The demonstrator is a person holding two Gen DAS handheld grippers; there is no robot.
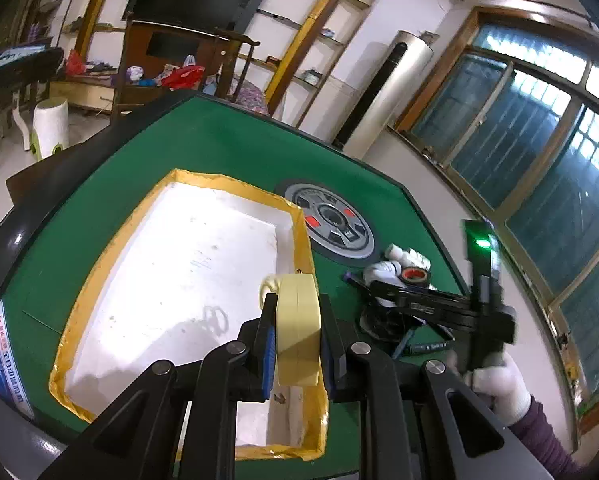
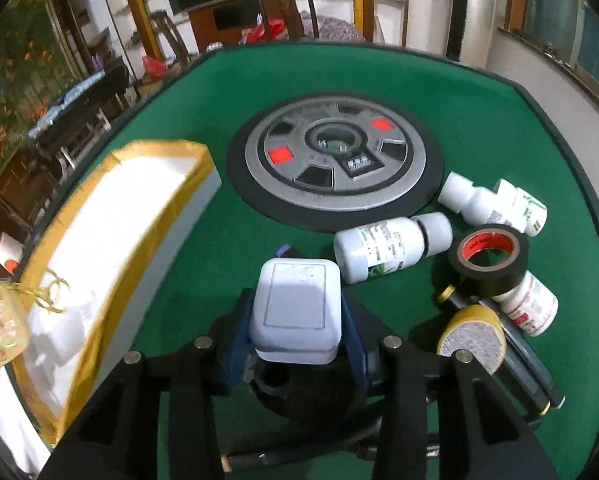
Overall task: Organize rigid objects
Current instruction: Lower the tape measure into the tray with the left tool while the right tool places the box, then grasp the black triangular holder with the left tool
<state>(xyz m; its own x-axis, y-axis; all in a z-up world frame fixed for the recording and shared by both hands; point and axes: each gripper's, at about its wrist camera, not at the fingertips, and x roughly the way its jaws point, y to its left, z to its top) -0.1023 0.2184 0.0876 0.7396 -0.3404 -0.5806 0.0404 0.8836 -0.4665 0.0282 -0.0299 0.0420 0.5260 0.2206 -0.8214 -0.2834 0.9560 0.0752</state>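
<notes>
In the left wrist view, your left tool (image 1: 297, 338) is clenched on a pale yellow tape roll (image 1: 298, 330), held on edge between the blue pads low in the centre of the frame, above the near right corner of the white tray (image 1: 99, 280) with its yellow-taped rim. The roll is gripped across its flat faces, so if you let go while it stands on edge it could roll across the tray floor or tip onto the rim at lower right and drop onto the green tabletop (image 1: 227, 140). At the right edge your gloved right hand (image 1: 499, 384) works close by; the two tools could clash if both head for the tray together. In the right wrist view, your right tool (image 2: 295, 320) has a white rounded box (image 2: 297, 308) between its pads at lower centre; the pads seem to touch its sides, though blur makes me unsure the grip is firm. Its smooth, curved shell could slip out on lifting. The box appears to rest on a dark round object (image 2: 299, 392) beneath it, which could be dragged along. To the right lie white bottles (image 2: 391, 248), a black tape roll (image 2: 489, 258) and a yellow-rimmed roll (image 2: 473, 338), crowded enough that a sideways swing may knock them rolling.
</notes>
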